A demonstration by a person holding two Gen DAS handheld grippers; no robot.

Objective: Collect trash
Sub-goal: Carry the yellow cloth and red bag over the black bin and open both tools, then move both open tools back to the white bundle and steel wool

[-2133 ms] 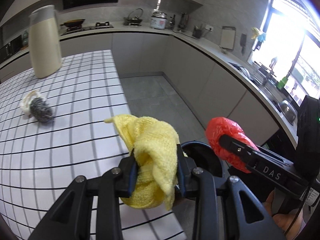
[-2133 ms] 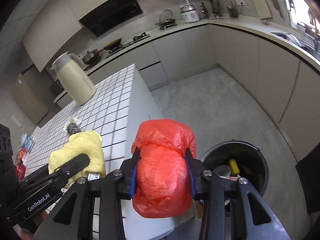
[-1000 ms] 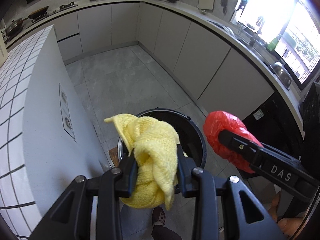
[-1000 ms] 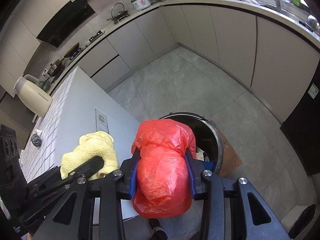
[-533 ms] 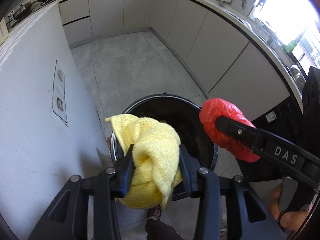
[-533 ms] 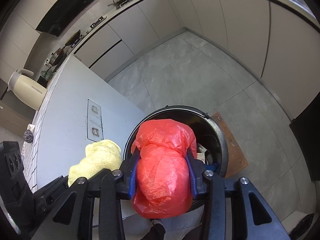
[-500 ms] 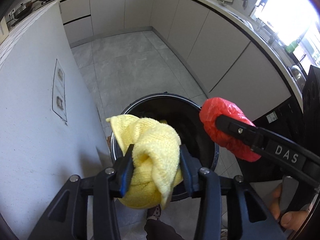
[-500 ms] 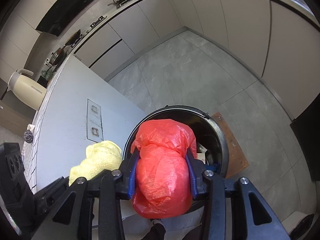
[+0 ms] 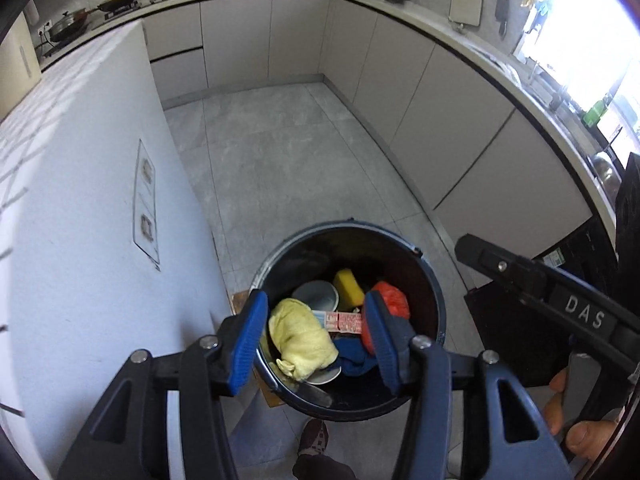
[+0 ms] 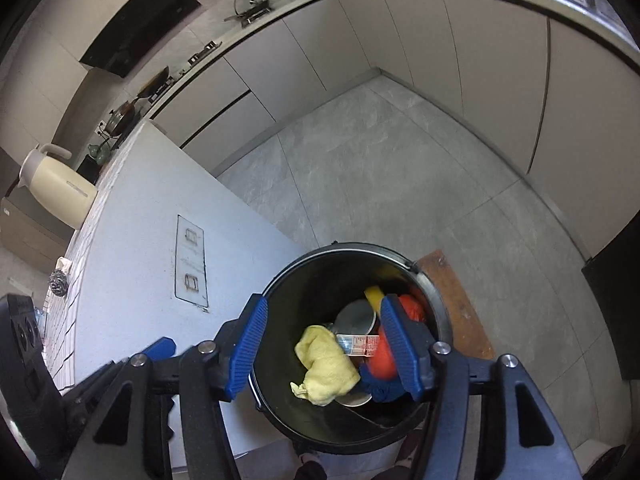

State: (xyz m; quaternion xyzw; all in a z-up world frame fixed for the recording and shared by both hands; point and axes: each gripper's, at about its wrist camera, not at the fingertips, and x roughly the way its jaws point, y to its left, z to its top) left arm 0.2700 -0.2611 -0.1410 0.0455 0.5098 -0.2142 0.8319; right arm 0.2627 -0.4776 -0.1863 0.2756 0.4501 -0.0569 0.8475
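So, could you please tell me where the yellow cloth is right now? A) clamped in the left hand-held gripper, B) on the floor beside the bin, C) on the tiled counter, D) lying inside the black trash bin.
D: the yellow cloth lies inside the black trash bin among other trash, while the left hand-held gripper hangs open and empty above it.

The left hand-held gripper [image 9: 316,340] and the right hand-held gripper [image 10: 324,346] both point steeply downward side by side, each with its 2 blue-padded fingers spread wide apart and gripping nothing.
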